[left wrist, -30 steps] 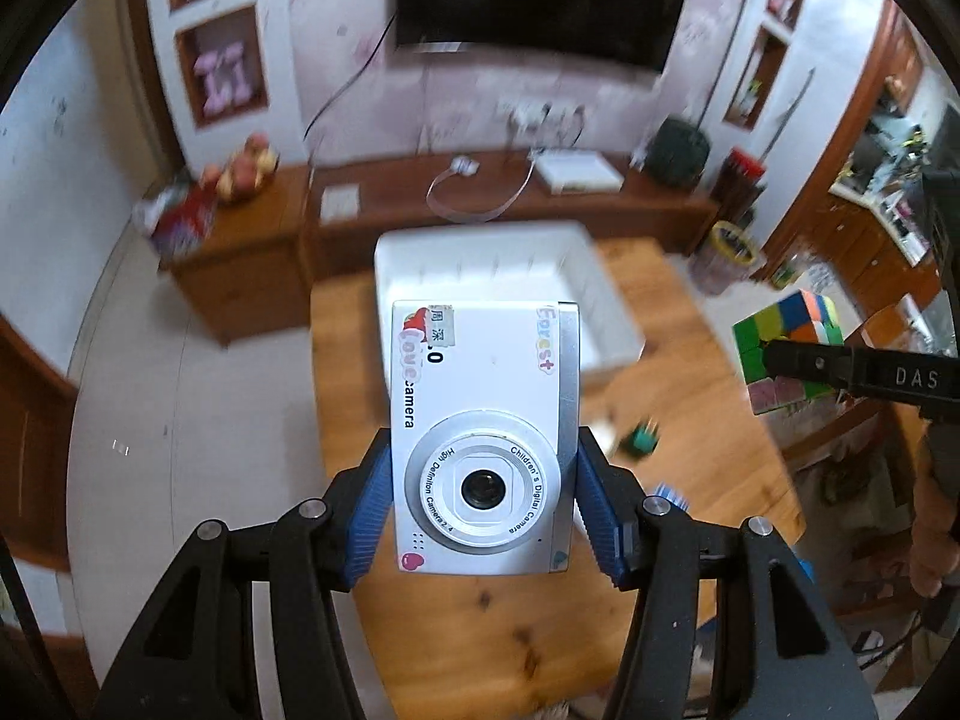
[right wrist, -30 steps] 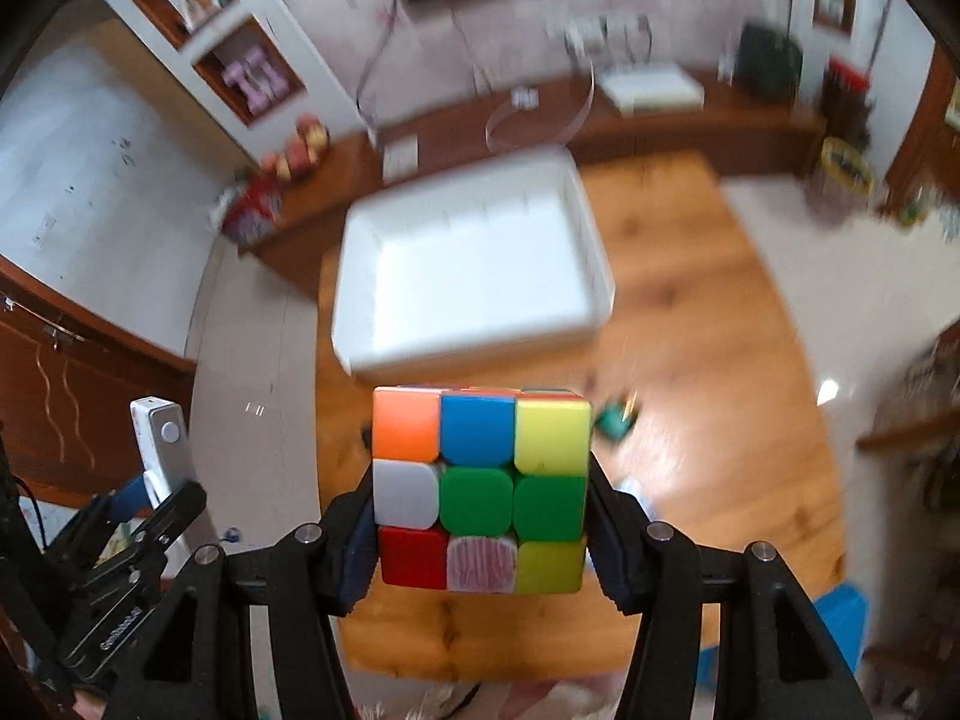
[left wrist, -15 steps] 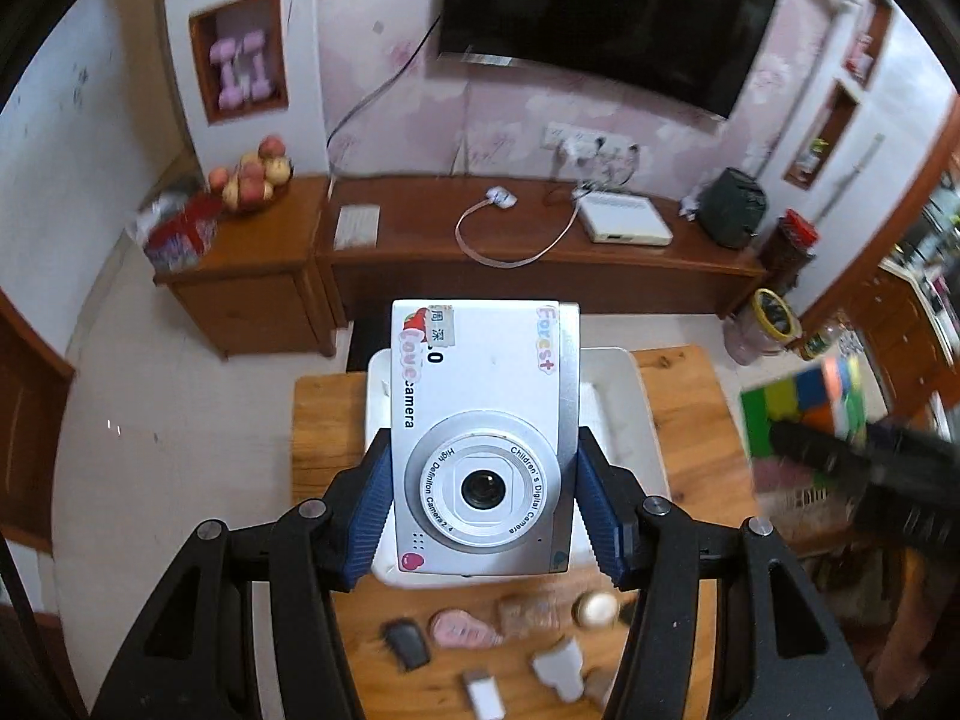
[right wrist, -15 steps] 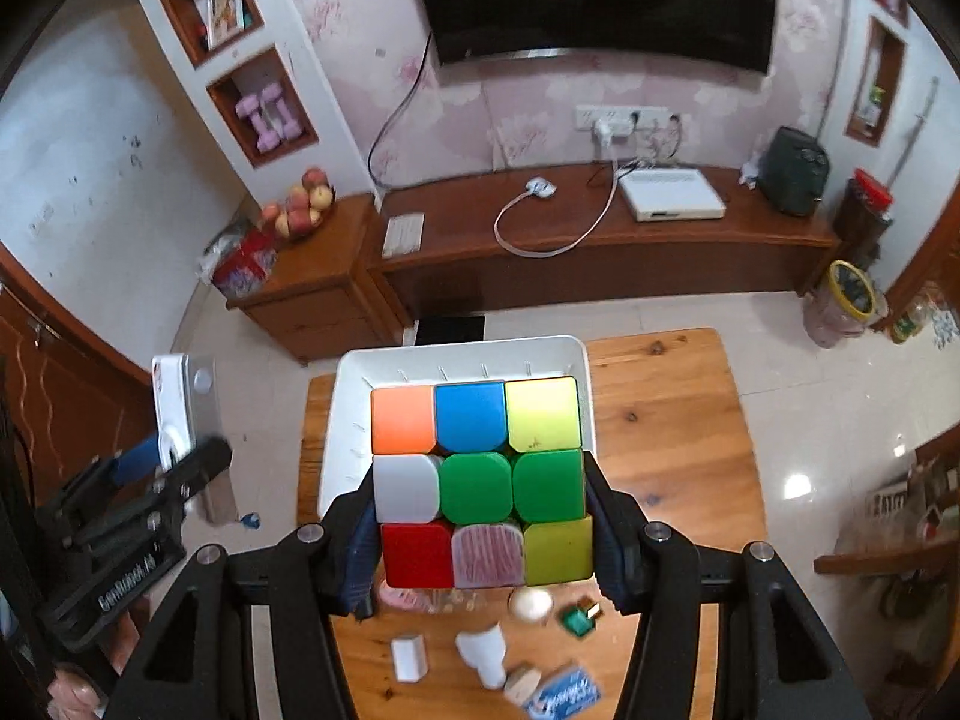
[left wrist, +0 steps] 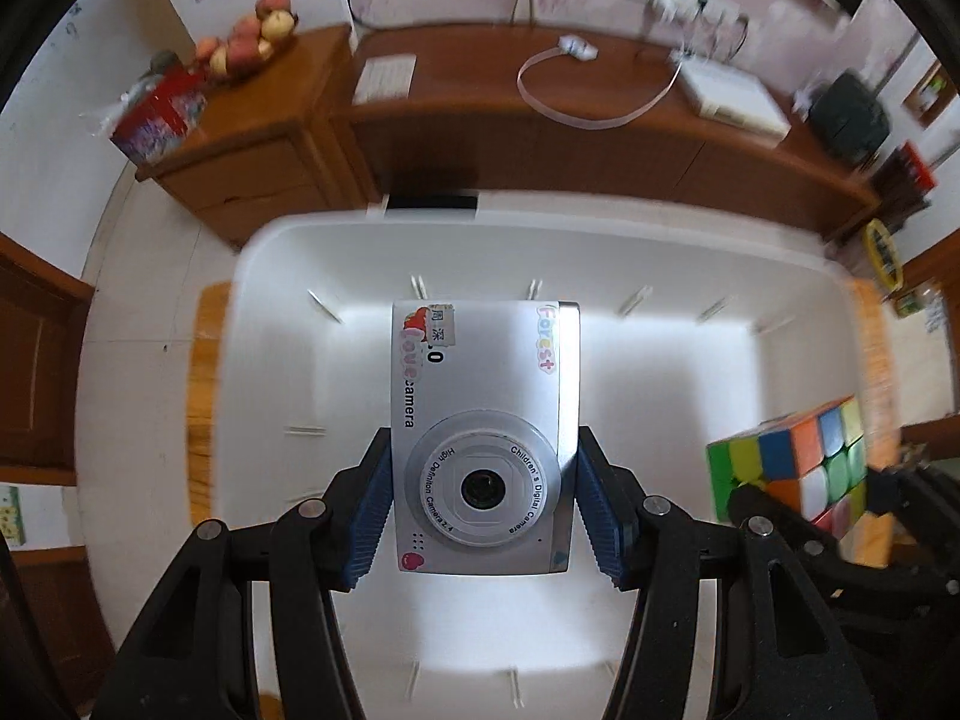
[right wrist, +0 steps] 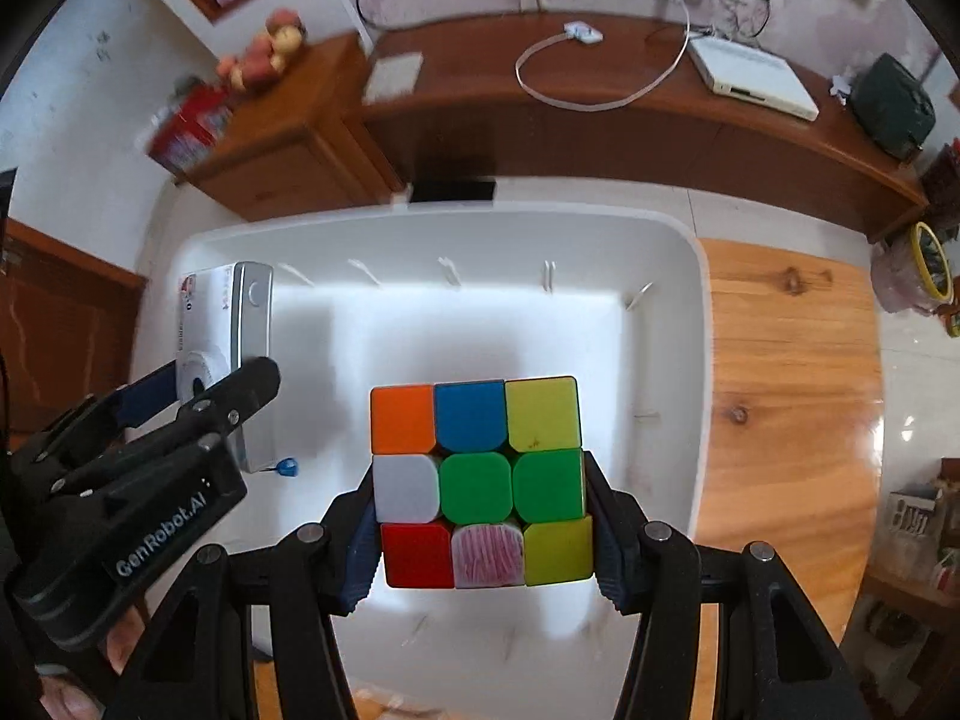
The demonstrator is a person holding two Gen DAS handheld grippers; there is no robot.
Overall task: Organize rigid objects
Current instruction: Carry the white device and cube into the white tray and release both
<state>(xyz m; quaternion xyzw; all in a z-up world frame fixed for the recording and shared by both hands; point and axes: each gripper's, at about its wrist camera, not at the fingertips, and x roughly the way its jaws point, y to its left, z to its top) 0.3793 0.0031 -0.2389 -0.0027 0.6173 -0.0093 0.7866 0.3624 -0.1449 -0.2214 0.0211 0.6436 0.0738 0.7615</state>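
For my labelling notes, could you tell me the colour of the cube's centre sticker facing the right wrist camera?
Green; the cube shows it best in the right wrist view.

Support: wooden table (right wrist: 786,396), light plank top with dark knots.
On it: white plastic bin (right wrist: 699,360), rounded corners, thin ribs inside its walls.
Bin's place: covers the table's left part; bare wood shows to its right.

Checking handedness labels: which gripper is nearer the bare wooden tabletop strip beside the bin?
Right. The right gripper, holding the cube, hangs over the bin's side next to the wood; the left gripper with the camera is at the far side.
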